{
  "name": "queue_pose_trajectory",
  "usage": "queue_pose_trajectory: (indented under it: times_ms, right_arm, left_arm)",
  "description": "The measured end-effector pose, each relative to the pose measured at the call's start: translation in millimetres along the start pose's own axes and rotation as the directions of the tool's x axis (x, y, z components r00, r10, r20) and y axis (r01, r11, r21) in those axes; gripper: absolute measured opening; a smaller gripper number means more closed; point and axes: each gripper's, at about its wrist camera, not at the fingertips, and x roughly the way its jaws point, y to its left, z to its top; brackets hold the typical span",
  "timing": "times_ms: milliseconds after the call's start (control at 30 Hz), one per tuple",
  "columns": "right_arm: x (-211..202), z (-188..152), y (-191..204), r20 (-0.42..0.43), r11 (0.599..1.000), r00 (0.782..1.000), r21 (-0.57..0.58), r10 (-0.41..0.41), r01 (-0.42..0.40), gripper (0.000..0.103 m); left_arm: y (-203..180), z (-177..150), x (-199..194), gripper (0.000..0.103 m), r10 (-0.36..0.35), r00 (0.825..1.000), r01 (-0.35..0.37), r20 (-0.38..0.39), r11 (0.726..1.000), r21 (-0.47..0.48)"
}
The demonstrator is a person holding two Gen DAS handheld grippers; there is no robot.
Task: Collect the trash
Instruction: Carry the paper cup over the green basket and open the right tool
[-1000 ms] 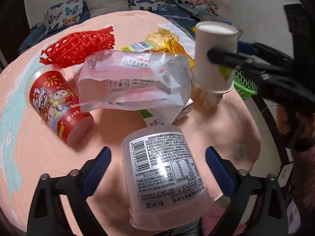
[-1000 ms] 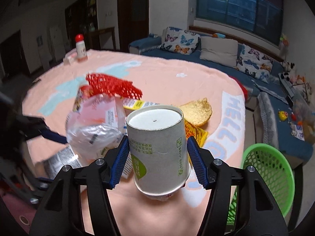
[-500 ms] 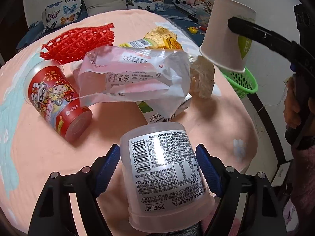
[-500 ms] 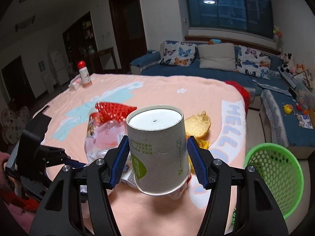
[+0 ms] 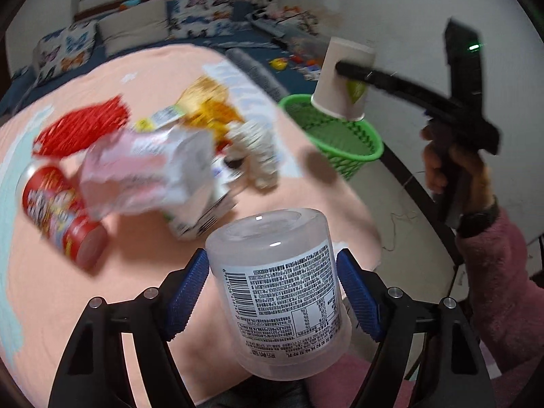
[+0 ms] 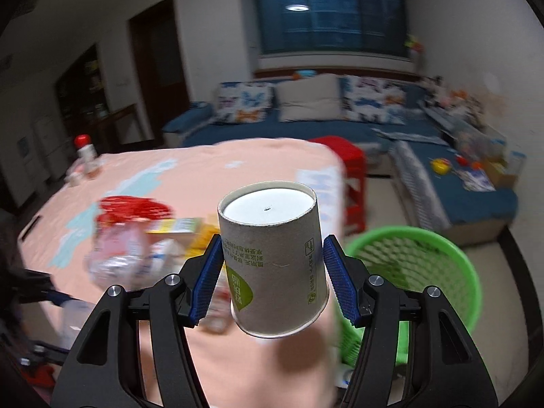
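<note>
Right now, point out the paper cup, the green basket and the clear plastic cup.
paper cup (image 6: pixel 272 258): right wrist view, printed side wall.
green basket (image 5: pixel 343 136): left wrist view, inner mesh wall.
clear plastic cup (image 5: pixel 289 292): left wrist view, printed label on its side.

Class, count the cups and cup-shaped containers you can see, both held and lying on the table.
3: a paper cup in the right gripper, a translucent plastic cup in the left gripper, a red cup lying on the table. Litter may hide more.

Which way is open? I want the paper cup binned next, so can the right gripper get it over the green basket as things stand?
Probably yes: the right gripper holds the paper cup in open air near the green basket, nothing between them.
</note>
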Motion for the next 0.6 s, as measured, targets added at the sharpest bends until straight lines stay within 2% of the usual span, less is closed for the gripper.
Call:
queue_pose_trajectory:
  times_ms: [133, 267, 600]
  right_arm:
    - [12, -12, -40, -0.036, 0.992, 0.993, 0.055, -0.114, 0.115, 0.06]
    - [35, -27, -77, -0.098, 0.975, 0.978, 0.106, -0.183, 0.193, 0.06]
    - [103, -66, -138, -0.292, 0.947, 0.942, 0.221, -0.165, 0.235, 0.06]
  left_arm:
    - [-13, 19, 3, 0.074, -0.033, 0.999, 0.033, 0.013, 0.999, 0.021]
    - [-23, 39, 7, 0.074, -0.045, 0.999, 0.044, 0.025, 0.998, 0.045]
    - [-33, 97, 21, 0.073, -0.031, 0.998, 0.027, 0.047, 0.997, 0.073]
